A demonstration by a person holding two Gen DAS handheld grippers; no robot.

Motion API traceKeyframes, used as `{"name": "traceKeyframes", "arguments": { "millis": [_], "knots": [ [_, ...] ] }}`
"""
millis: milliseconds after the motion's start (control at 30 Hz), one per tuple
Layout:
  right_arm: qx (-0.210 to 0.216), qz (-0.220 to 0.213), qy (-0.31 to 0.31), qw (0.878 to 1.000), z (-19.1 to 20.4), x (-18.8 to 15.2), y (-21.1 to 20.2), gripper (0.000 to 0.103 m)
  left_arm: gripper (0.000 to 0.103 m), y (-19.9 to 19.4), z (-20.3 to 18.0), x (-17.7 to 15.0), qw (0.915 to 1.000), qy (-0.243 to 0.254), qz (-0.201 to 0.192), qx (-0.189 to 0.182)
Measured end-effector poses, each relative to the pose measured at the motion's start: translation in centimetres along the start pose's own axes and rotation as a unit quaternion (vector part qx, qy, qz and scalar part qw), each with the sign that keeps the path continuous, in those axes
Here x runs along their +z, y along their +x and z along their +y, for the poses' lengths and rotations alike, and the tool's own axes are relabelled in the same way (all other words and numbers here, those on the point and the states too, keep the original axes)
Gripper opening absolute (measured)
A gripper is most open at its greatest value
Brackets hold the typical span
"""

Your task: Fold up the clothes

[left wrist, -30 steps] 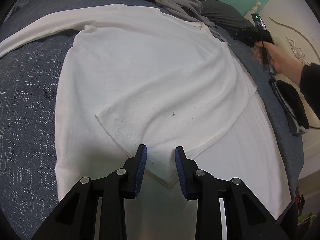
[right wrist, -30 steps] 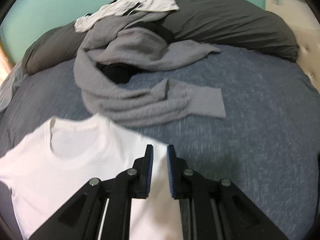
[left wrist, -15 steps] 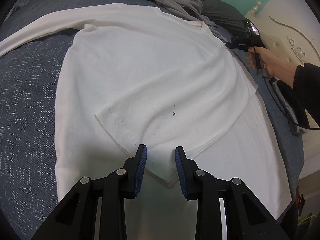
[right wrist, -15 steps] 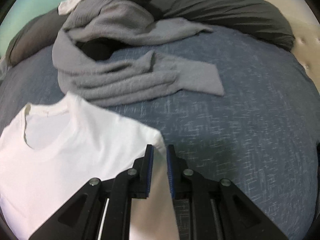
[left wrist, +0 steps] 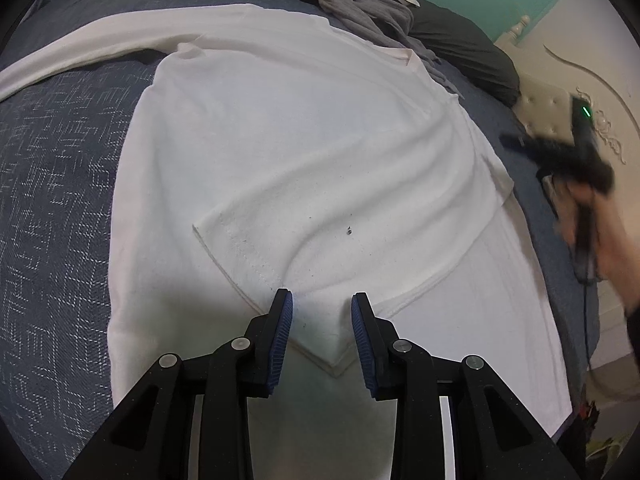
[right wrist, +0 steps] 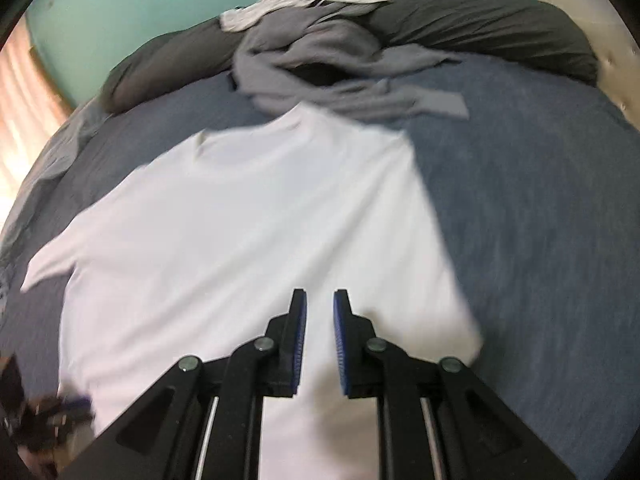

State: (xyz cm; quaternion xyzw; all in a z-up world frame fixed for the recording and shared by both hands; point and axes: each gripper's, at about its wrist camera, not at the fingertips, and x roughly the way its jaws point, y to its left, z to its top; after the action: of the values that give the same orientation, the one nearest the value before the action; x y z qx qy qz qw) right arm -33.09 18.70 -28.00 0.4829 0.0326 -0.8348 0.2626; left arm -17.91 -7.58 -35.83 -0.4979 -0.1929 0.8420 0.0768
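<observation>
Left claw (left wrist: 322,334) jaws opening over the white shirt (left wrist: 304,152); its folded cuff partly hidden.

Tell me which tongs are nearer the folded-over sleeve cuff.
Left. The left tongs straddle the sleeve cuff; the right tongs hover off the white shirt's far edge.

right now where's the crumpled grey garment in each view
Left wrist: the grey garment sits at the top edge, right of centre, beyond the white shirt.
Right wrist: it lies top centre, just past the shirt's collar end.
Shared landmark: the dark grey pillow right behind it.
</observation>
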Motion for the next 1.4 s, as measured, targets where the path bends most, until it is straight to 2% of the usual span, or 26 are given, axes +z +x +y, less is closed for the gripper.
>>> {"name": "traceKeyframes", "arguments": {
  "millis": [167, 367, 500, 633, 900, 1033, 1233, 1400],
  "knots": [
    [0.001, 0.023, -0.003, 1.000, 1.6, -4.6, -0.3, 0.013, 0.037, -0.1, -0.4, 0.0, 1.0000, 0.004, 0.000, 0.005],
    [-0.022, 0.054, 0.058, 0.997, 0.0, -7.1, 1.2, 0.013, 0.041, -0.1, -0.5, 0.0, 0.9999, -0.013, 0.001, -0.001],
    [-0.008, 0.018, 0.095, 0.995, -0.1, -7.7, -0.5, 0.013, 0.042, -0.8, 0.0, -0.2, 0.9993, -0.035, -0.007, -0.013],
    [0.024, -0.007, 0.130, 0.991, 1.0, -9.0, -1.7, 0.014, 0.042, -2.1, 0.6, -0.3, 0.9987, -0.045, -0.023, -0.002],
    [0.073, -0.036, 0.111, 0.990, 4.7, -10.9, -3.2, 0.016, 0.042, -4.3, 2.7, 0.1, 0.9960, -0.062, -0.051, 0.039],
    [0.112, -0.055, 0.144, 0.982, 5.0, -12.3, -3.5, 0.023, 0.043, -4.4, 3.0, 1.2, 0.9962, -0.054, -0.045, 0.051],
    [0.133, -0.054, 0.147, 0.979, 5.8, -12.4, -2.8, 0.024, 0.042, -4.4, 1.7, 2.6, 0.9969, -0.019, -0.033, 0.069],
    [0.149, -0.055, 0.149, 0.976, 5.7, -12.9, -3.4, 0.024, 0.042, -4.9, 2.8, 3.0, 0.9972, -0.037, -0.019, 0.062]
  ]
}}
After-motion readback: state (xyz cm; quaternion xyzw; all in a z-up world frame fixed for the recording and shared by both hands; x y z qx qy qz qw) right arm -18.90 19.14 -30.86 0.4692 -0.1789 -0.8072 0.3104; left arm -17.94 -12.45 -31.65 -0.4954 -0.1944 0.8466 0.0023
